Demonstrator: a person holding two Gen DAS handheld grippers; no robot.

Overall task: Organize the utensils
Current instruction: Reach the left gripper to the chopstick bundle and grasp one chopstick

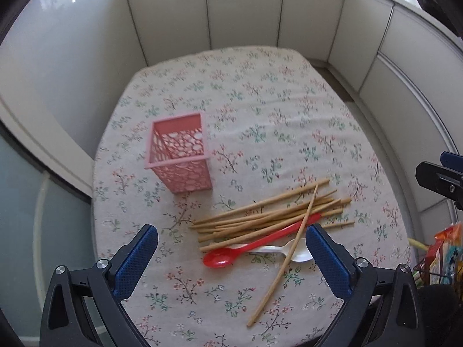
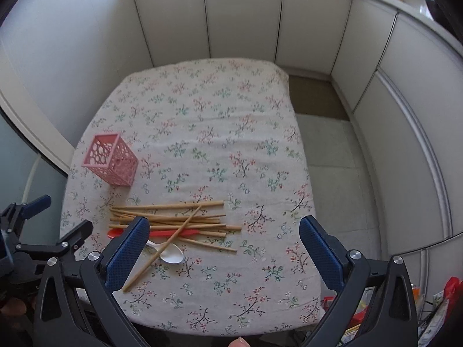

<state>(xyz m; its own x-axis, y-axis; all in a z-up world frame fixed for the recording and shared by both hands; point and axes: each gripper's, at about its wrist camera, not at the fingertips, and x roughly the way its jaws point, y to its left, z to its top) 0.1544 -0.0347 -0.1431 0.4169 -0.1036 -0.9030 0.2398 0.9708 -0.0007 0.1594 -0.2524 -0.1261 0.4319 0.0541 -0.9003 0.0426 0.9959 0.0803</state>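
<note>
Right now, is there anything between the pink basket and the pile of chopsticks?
Nothing: only bare flowered tablecloth separates the pink basket from the chopsticks, in both wrist views.

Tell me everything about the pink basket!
The basket is a small pink box that looks like plastic, with a square open top and a thicker rim. Its walls are full of round holes, like bubbles. It stands upright on the flowery tablecloth, near the table's left edge, and looks empty. Nothing touches it; the chopsticks and spoons lie apart from it, nearer the grippers.
</note>
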